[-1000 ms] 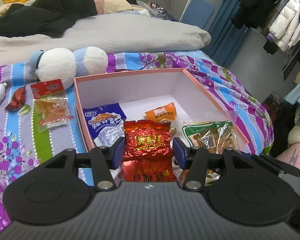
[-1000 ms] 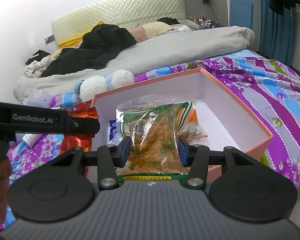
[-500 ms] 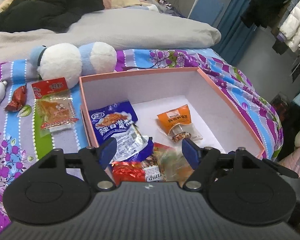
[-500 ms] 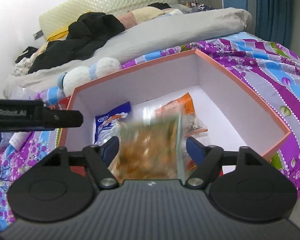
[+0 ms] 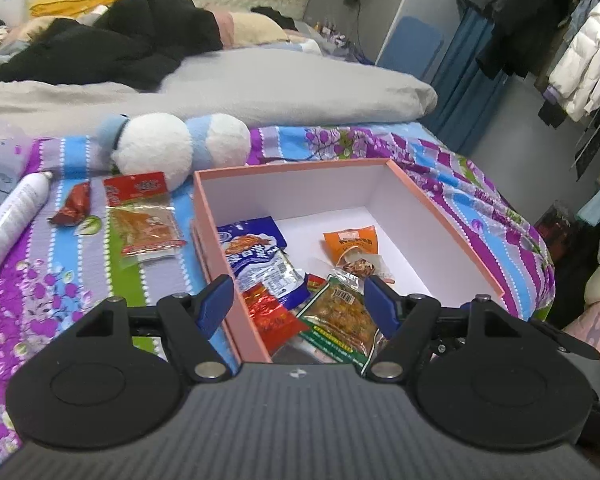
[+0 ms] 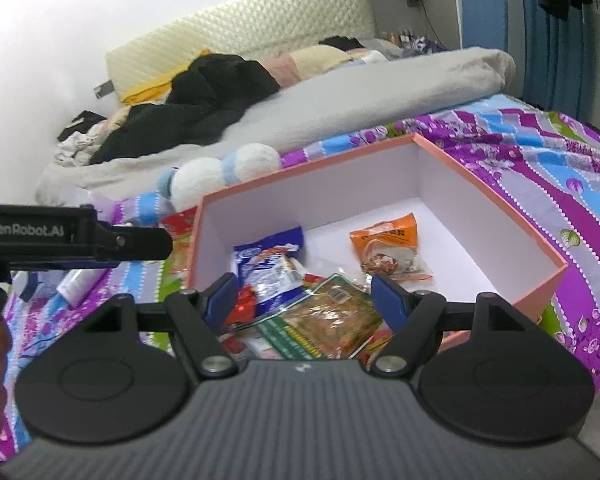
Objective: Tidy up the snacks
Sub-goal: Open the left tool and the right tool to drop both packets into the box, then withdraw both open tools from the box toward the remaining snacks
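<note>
Left wrist view shows my left gripper (image 5: 296, 300) with jaws released over the pink box (image 5: 440, 216), where the red packet (image 5: 274, 316) I gripped a second ago now lies at the near wall beside the blue packet (image 5: 256, 256). My right gripper (image 6: 304, 298) is likewise released, its green-edged packet (image 6: 324, 320) dropped among them, so two more snacks are stowed. The box's far half, beyond the orange packet (image 5: 352, 242), stays open, while the clear red-topped packet (image 5: 144, 216) and a small red candy (image 5: 74, 204) wait on the bed left of the box.

left hand-held gripper (image 5: 296, 300): black body, blue pads, silver screws | right hand-held gripper (image 6: 304, 294): same | "GenRobot.AI" marking
</note>
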`<state>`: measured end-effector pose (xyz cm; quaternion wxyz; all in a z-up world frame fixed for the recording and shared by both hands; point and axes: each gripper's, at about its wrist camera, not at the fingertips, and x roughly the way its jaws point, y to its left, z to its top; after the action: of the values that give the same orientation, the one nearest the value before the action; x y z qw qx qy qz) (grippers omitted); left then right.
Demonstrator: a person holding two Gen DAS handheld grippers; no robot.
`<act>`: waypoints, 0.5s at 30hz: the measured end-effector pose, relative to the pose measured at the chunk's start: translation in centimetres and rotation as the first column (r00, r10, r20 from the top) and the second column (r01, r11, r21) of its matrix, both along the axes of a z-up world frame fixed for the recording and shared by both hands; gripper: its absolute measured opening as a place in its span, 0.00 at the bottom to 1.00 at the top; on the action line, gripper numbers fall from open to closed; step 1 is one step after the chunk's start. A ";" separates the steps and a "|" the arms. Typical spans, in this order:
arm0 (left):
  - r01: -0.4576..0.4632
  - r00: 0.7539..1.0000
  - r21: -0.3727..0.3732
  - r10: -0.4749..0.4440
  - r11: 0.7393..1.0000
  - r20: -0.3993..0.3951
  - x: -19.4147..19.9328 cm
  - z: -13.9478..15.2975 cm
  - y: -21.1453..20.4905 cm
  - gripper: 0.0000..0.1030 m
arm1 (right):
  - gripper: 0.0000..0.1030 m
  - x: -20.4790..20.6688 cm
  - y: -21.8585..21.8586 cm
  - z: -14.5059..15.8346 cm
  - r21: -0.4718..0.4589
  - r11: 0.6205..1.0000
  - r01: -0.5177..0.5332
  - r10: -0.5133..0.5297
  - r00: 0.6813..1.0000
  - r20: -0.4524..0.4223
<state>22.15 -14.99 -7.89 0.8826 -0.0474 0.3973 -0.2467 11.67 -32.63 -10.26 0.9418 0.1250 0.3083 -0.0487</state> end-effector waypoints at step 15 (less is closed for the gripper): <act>-0.072 0.996 -0.033 0.074 0.997 0.059 -8.5 3.1 7.7 0.74 | 0.73 -6.2 5.1 2.8 -0.003 0.998 -0.058 0.058 0.995 0.079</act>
<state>13.67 -7.26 -4.79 0.9018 -0.0680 0.3648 -0.2216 5.43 -27.52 -7.45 0.9542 0.1174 0.2745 -0.0163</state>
